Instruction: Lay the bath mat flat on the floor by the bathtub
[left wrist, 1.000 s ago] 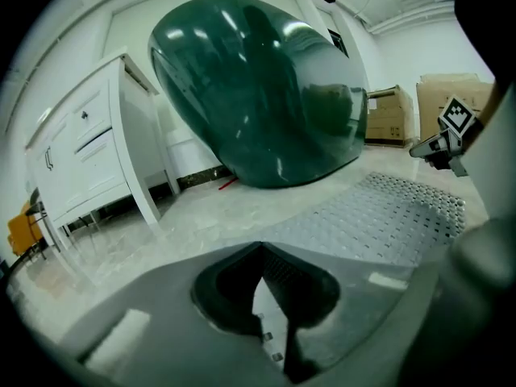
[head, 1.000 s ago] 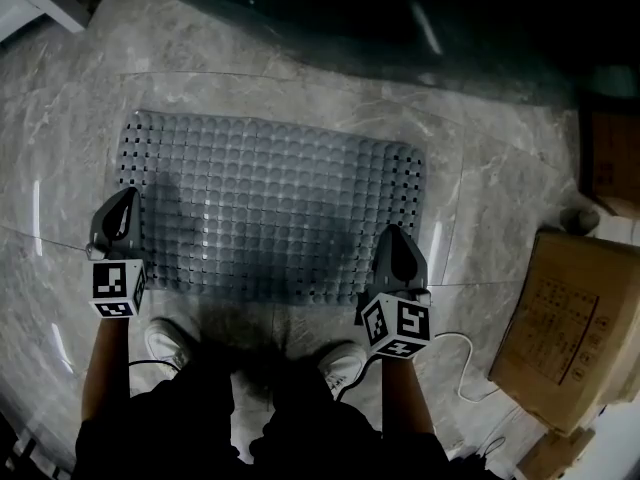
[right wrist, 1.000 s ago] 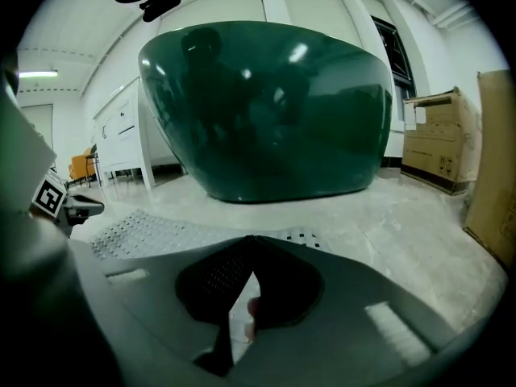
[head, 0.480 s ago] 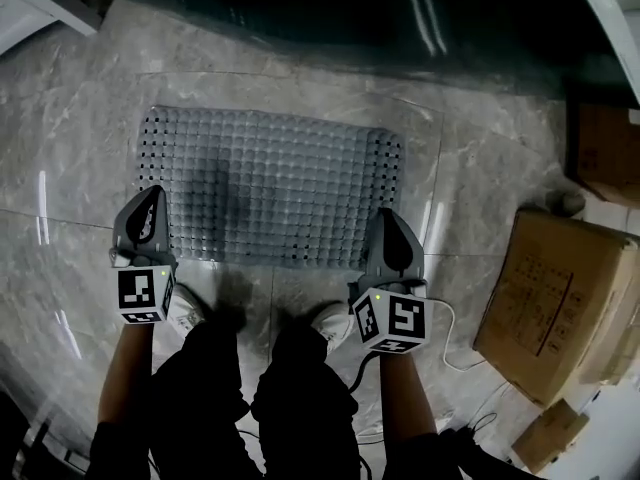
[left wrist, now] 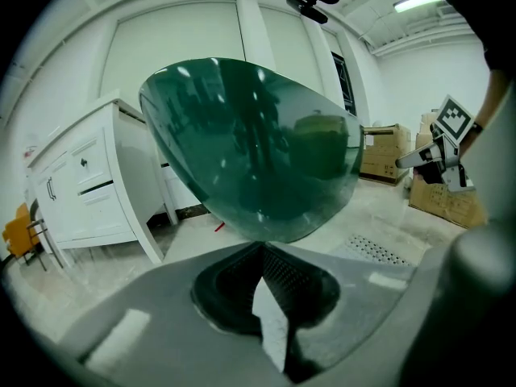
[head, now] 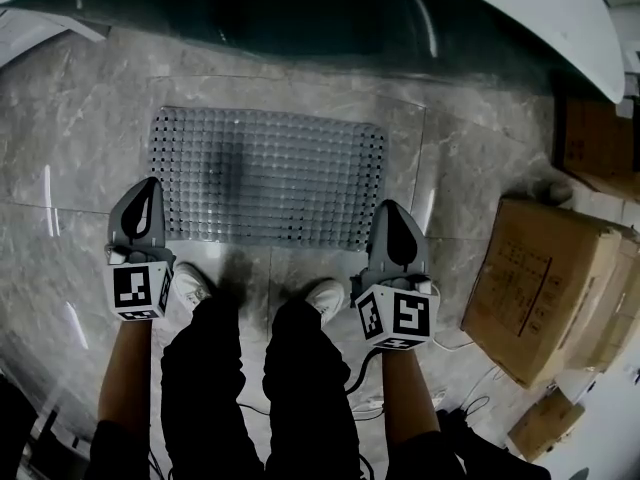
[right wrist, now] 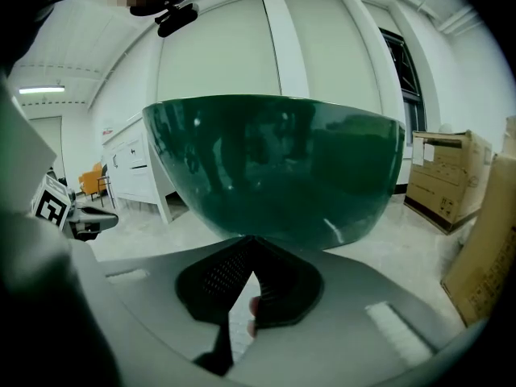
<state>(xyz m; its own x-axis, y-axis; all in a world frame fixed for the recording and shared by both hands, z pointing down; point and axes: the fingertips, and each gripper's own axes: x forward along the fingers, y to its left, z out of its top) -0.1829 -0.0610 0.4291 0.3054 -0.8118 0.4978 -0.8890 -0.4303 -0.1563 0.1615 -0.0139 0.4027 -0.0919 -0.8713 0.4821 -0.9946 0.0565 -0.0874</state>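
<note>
The grey studded bath mat [head: 265,173] lies flat on the marble floor, right in front of the dark green bathtub [head: 300,18]. My left gripper [head: 148,183] hangs above the mat's near left corner, jaws shut and holding nothing. My right gripper [head: 390,208] hovers off the near right corner, also shut and empty. In the left gripper view the closed jaws [left wrist: 262,247] point at the tub [left wrist: 258,143], with a strip of the mat [left wrist: 375,250] at the right. In the right gripper view, that gripper [right wrist: 251,240] faces the tub [right wrist: 282,160] too.
Cardboard boxes [head: 545,288] are stacked on the floor at the right. A white cabinet [left wrist: 89,184] stands left of the tub. A thin cable [head: 450,346] trails over the floor by my right foot. My shoes [head: 325,296] stand just behind the mat's near edge.
Both grippers have lifted up and away from the mat's near edge. The mat stays flat on the floor and looks smaller as the view rises.
</note>
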